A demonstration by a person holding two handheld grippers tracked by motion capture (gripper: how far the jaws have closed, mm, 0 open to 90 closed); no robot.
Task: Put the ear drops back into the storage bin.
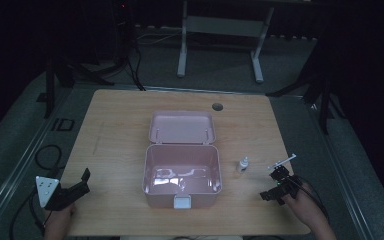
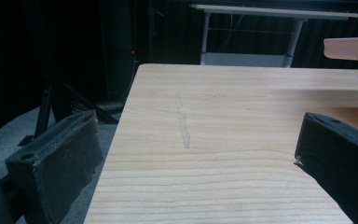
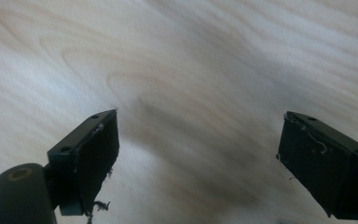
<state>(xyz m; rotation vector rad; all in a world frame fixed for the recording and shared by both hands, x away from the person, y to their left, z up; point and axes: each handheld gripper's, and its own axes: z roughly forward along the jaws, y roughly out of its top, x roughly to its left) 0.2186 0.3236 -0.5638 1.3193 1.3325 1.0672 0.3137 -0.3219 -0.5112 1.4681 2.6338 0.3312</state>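
We've got the little bottle at ten o'clock from our right gripper, nearer hand, jaws apart like the left gripper's.

The open box sits between your two grippers on the table; the small bottle stands between it and your right gripper; your left gripper lies well left.
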